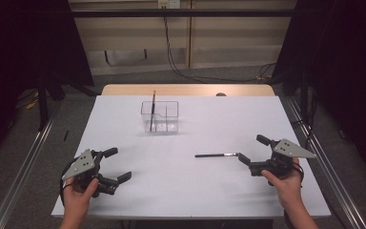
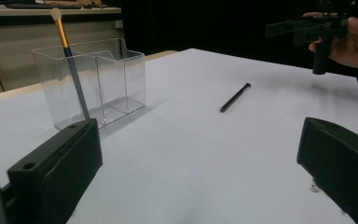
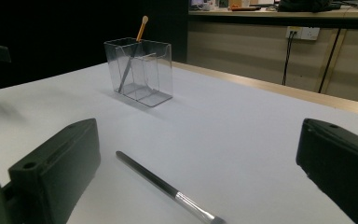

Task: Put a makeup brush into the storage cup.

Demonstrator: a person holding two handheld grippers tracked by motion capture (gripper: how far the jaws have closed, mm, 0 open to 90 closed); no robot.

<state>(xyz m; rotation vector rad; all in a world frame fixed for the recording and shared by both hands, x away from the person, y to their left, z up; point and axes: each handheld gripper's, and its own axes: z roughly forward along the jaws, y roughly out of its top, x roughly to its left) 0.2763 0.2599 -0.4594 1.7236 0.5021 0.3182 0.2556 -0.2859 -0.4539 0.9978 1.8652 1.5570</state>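
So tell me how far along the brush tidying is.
One brush with a gold ferrule already stands in the clear organizer. The black brush lies on the white table, just ahead of the open right gripper, not yet gripped. Picking it up and placing it remain. The left gripper waits open.

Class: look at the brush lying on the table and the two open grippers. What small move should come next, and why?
Probably ease the right gripper forward and down so its open jaws straddle the loose brush. That brush lies flat just ahead of it, while another brush already stands in the clear organiser.
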